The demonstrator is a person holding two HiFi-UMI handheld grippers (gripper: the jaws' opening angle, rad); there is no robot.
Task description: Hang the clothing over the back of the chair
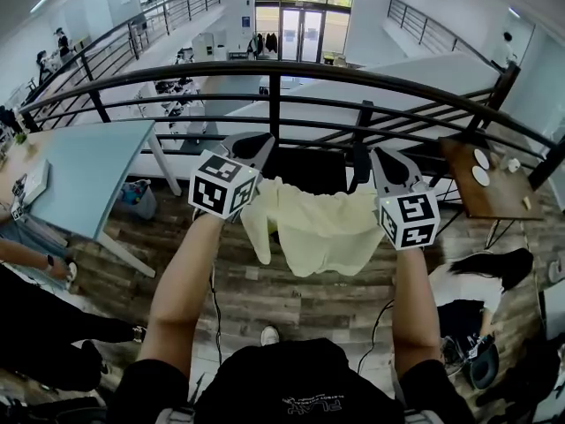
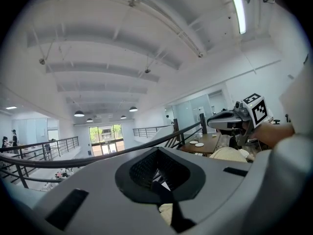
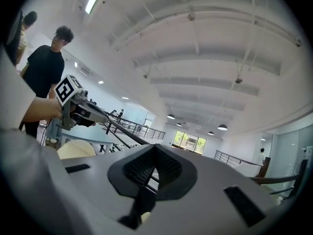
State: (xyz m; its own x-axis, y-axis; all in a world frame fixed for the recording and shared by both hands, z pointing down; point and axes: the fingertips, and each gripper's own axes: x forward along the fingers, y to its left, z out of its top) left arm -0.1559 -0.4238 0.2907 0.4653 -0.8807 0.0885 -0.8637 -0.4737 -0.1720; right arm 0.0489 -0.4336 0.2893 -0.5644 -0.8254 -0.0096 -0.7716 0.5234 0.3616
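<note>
Clothing (image 1: 313, 228) hangs spread crosswise between left claw (image 1: 259, 159) and right claw (image 1: 381, 173), both clamped on its top edge, dark chair back (image 1: 309, 168) seemingly just beyond.

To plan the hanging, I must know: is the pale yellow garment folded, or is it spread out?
Spread: the garment hangs open between the left tongs and right tongs, each pinching an upper edge.

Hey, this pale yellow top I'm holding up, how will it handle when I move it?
Probably floppy: the pale yellow top sags in folds between the left gripper and right gripper. Likely light, as two small pinches at its upper edge carry it. It may swing or bunch.
</note>
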